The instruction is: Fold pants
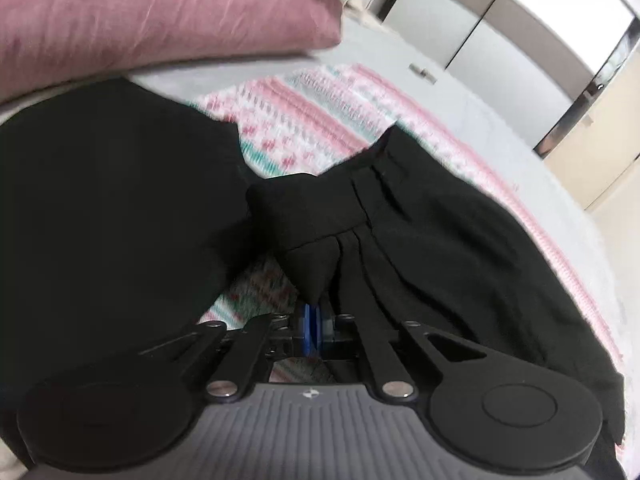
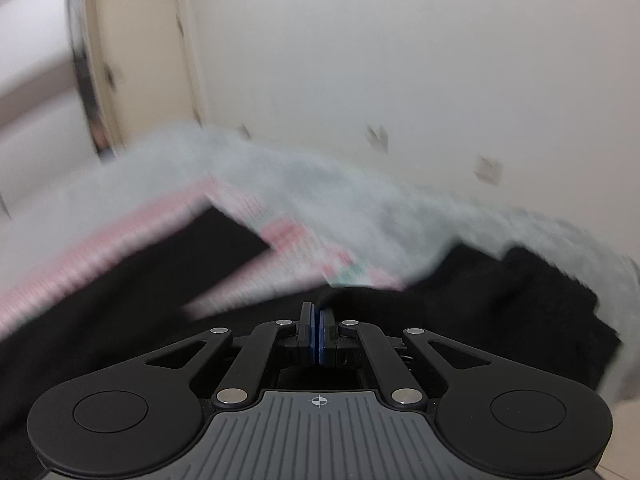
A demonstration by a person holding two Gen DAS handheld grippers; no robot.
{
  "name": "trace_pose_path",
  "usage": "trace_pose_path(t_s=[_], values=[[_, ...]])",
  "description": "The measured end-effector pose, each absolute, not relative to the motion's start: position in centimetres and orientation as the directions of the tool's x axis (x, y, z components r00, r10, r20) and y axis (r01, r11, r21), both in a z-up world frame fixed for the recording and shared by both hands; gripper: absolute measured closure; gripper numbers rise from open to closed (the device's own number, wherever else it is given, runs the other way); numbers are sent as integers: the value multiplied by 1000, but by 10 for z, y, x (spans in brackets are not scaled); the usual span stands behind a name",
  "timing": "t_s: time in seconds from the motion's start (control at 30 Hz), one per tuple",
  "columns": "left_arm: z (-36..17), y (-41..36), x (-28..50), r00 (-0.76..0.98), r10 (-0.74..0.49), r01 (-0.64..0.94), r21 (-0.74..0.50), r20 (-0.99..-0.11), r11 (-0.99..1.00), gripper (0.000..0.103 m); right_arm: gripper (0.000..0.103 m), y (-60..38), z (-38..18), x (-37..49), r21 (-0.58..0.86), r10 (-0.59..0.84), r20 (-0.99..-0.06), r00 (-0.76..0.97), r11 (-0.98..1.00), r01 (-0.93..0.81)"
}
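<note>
Nearest the lens in the left wrist view, the left gripper (image 1: 313, 322) is seen with its blue pads pressed together on a bunched fold of the black pants (image 1: 420, 232), the cloth rising out of the jaws towards twelve o'clock. From that pinch the waistband with its pleats is spread towards two o'clock, while a broad dark leg panel is laid out from nine to eleven o'clock. Beneath the garment a pink, white and teal patterned blanket (image 1: 304, 120) is exposed at twelve o'clock and again in a small patch just above the fingers at eleven o'clock. A pink pillow (image 1: 160, 16) is set at eleven o'clock, well apart from the pants, and a grey bedspread (image 1: 500, 152) runs past the blanket towards three o'clock, with wardrobe doors (image 1: 520, 40) at one o'clock. In the right wrist view the right gripper (image 2: 319, 320) is likewise drawn nearly shut, and a rounded edge of black fabric is seen at its tips; because of heavy blur it appears, rather than is certain, that the cloth is caught between the pads. More of the pants is spread from eight o'clock to three o'clock, the blanket showing at eleven o'clock, and a pale wall (image 2: 400, 60) fills twelve o'clock.
</note>
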State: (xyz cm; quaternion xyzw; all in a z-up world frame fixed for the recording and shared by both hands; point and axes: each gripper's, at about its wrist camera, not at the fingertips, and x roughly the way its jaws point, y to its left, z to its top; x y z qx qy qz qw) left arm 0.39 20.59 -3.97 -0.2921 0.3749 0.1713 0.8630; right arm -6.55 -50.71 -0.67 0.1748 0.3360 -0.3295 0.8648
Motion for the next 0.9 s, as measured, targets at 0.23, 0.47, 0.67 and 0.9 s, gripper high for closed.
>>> trace_pose_path(t_s=[0.23, 0.47, 0.67, 0.9], values=[[-6, 202, -1, 676, 271, -555, -231, -686, 799, 46, 74, -492, 19, -78, 33, -604, -552, 575, 674, 738], [21, 145, 56, 706, 113, -300, -151, -699, 942, 15, 58, -447, 14, -40, 88, -414, -586, 697, 822, 562], [18, 118, 96, 759, 99, -134, -5, -644, 991, 0, 34, -384, 12, -9, 63, -259, -600, 757, 928, 368], [-19, 163, 132, 681, 107, -268, -112, -724, 957, 4, 32, -337, -7, 34, 70, -121, -683, 721, 971, 229]])
